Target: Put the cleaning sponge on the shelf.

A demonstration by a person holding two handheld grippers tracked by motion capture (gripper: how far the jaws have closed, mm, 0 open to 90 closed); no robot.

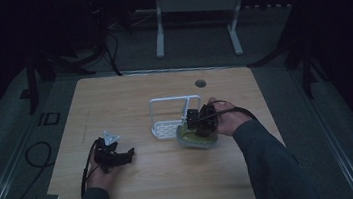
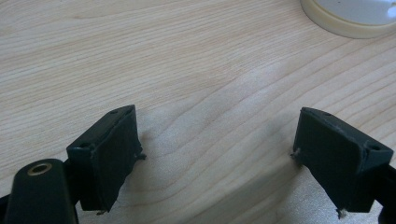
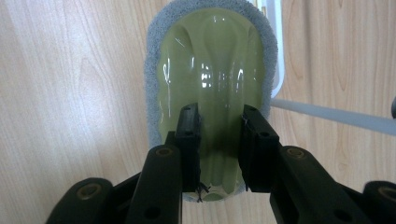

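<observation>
Resting low near the front-left of the bench (image 1: 145, 193), the left gripper (image 2: 217, 154) has its fingers (image 2: 109, 154) spread wide with nothing but bare wood grain between them, and a cream-rimmed round edge (image 2: 345, 23) sits farther off in the left gripper view. Across the bench, the right gripper (image 3: 219, 144) reaches over an olive-green bowl (image 3: 210, 74) with a grey, rough-looking rim; its fingers (image 3: 189, 140) are drawn narrow and appear to straddle the near rim, though whether they actually press on it cannot be told. In the high view the bowl (image 1: 196, 138) stands right of centre, just beside a white wire rack (image 1: 166, 115), with the right gripper (image 1: 202, 119) above it. The bowl looks glossy inside, so it is probably stiff, light and slippery on the glazed face; the grey rim seems the better place to take hold, pinched across its thickness. It may be breakable, so a gentle set-down is wise. The rack's upright frame stands close on the far-left side of the bowl and could catch a lifted rim. Open room lies toward the bench's near edge and middle, while the right edge is close by.
</observation>
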